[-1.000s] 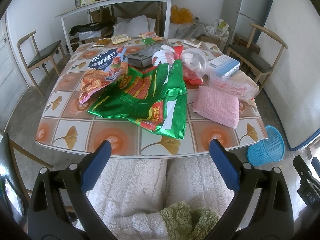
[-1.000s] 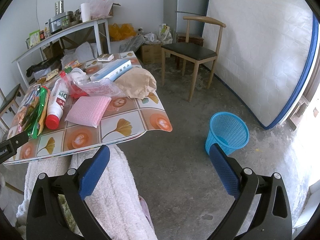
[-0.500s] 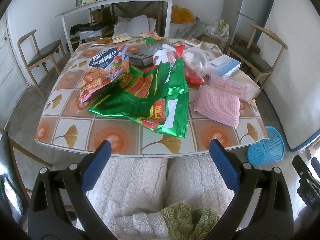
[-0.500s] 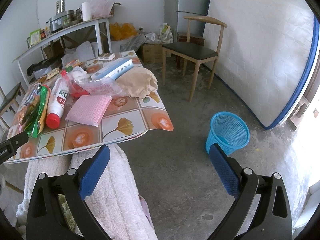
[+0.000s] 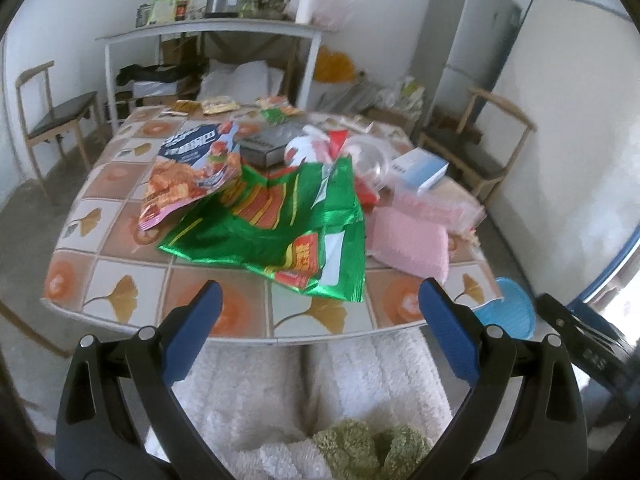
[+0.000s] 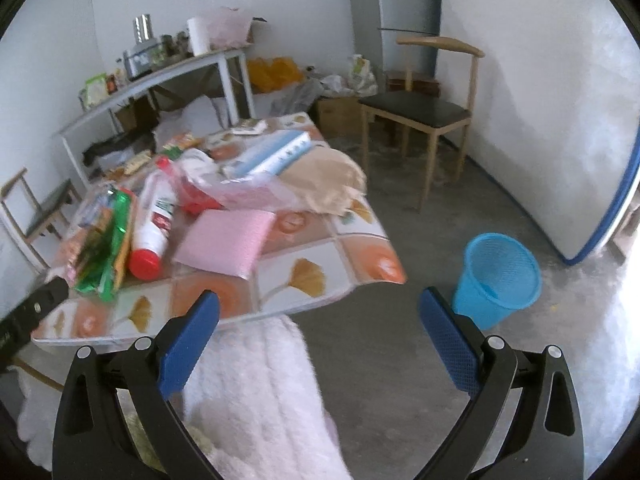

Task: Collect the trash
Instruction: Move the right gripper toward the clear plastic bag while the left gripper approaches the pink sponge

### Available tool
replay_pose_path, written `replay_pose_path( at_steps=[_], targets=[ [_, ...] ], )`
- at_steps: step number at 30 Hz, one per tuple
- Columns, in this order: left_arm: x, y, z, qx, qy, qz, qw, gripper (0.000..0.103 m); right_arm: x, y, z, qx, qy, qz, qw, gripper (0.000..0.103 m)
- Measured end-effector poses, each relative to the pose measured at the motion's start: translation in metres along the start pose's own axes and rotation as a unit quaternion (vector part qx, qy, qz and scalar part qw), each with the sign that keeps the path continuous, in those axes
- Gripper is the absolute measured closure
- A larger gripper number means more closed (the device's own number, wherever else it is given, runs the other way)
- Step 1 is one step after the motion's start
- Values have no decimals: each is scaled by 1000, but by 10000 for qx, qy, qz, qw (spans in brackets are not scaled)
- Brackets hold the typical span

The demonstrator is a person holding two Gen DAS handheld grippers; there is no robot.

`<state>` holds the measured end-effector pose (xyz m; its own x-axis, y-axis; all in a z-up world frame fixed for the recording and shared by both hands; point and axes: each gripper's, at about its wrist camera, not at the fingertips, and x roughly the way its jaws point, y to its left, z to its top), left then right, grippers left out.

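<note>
A tiled table (image 5: 132, 284) carries a heap of trash: a large green snack bag (image 5: 280, 224), an orange and blue snack bag (image 5: 188, 168), a pink cloth (image 5: 412, 242) and a blue and white box (image 5: 422, 168). My left gripper (image 5: 320, 334) hangs open over the person's white fluffy lap, just short of the table's near edge, holding nothing. My right gripper (image 6: 318, 338) is open too, above the table's corner (image 6: 384, 276) and the floor. A blue mesh bin (image 6: 500, 276) stands on the floor to the right. A white bottle with a red cap (image 6: 154, 224) lies on the table.
Wooden chairs (image 6: 424, 112) (image 5: 52, 112) stand at the right and left of the table. A white shelf table (image 5: 208, 34) with kitchen things lines the back wall, beside a fridge (image 5: 468, 44). A mattress (image 6: 540, 100) leans on the right wall. Crumpled brown paper (image 6: 328, 178) sits near the table's far corner.
Both grippers have lifted and moved forward toward the table, so the table and bin appear closer and lower. Their jaws stay open. Nothing on the table has moved.
</note>
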<state>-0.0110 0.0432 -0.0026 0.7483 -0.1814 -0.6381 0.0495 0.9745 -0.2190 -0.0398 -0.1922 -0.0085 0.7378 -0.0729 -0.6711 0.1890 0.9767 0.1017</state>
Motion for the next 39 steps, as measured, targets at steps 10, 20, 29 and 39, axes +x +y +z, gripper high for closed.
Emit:
replay_pose_path(
  at_steps=[10, 20, 29, 39],
  targets=[
    [5, 20, 1, -5, -373, -1012, 9942, 9, 44, 13, 16, 504, 505, 1100, 9914, 6],
    [4, 22, 28, 454, -713, -1417, 9863, 9, 79, 7, 33, 1228, 850, 1667, 9746, 13],
    [19, 37, 65, 324, -618, -1459, 9868, 9, 116, -4, 33, 1803, 1428, 1977, 9529, 16],
    [49, 27, 83, 328, -267, -1668, 9851, 9, 157, 2, 30, 1831, 1848, 2221, 9397, 17]
  ],
)
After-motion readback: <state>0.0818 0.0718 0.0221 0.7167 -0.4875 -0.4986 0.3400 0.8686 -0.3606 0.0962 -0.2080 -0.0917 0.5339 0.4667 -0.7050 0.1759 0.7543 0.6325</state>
